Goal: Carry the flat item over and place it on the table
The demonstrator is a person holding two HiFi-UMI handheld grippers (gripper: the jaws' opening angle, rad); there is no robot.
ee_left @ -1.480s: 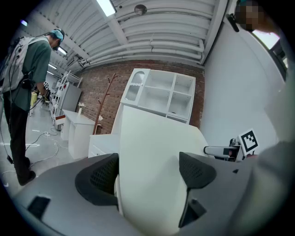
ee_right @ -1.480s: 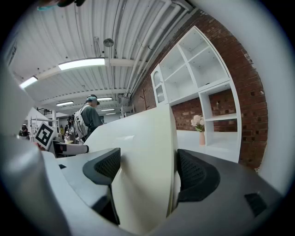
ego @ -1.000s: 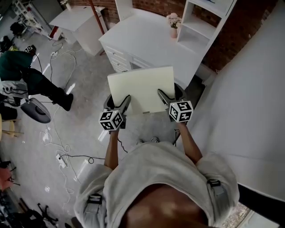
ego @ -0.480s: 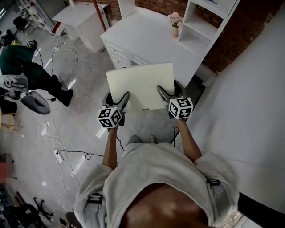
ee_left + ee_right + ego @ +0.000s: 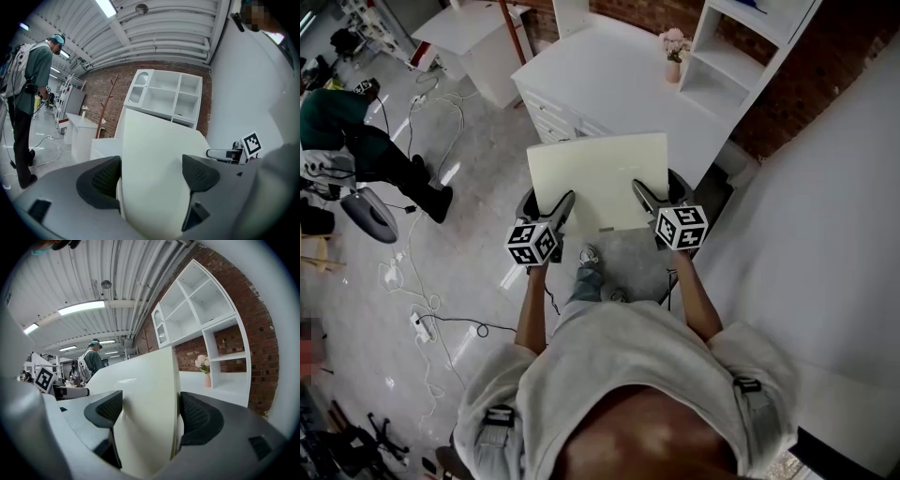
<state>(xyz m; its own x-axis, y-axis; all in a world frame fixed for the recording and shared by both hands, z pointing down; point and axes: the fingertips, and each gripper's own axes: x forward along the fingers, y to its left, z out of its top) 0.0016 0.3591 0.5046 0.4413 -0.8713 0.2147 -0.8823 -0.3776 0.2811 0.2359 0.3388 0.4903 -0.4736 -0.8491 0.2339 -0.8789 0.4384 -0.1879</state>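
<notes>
**Shoe forward, board held short of desk**

Since 0.5 s ago a shoe (image 5: 589, 255) has swung into sight below the board's near edge. Board & both grippers sit as before.

Head view: cream flat board (image 5: 600, 183) is held in the air, roughly level. Left gripper (image 5: 561, 211) grips nr its near-left corner, right gripper (image 5: 645, 199) nr its near-right corner. Board's far edge overlaps the near edge of the white desk (image 5: 609, 84) in this view. Vase (image 5: 674, 56) w/ pink flowers stands at the desk's far-right corner, beside a white shelf unit (image 5: 741, 37). Second person (image 5: 347, 141) is at far left, among cables (image 5: 422, 309) on the floor.

Left gripper view: left gripper (image 5: 150, 176) has its jaws moderately apart, clamped on the board (image 5: 154, 145), one pad per face. Right gripper (image 5: 234, 152) shows at right, shelf unit (image 5: 164, 98) beyond.

Right gripper view: right gripper (image 5: 150, 413) likewise holds the board (image 5: 140, 390) between its pads. Vase (image 5: 205, 373) on the desk (image 5: 225, 383) is at right, left gripper (image 5: 61, 390) at left.
</notes>
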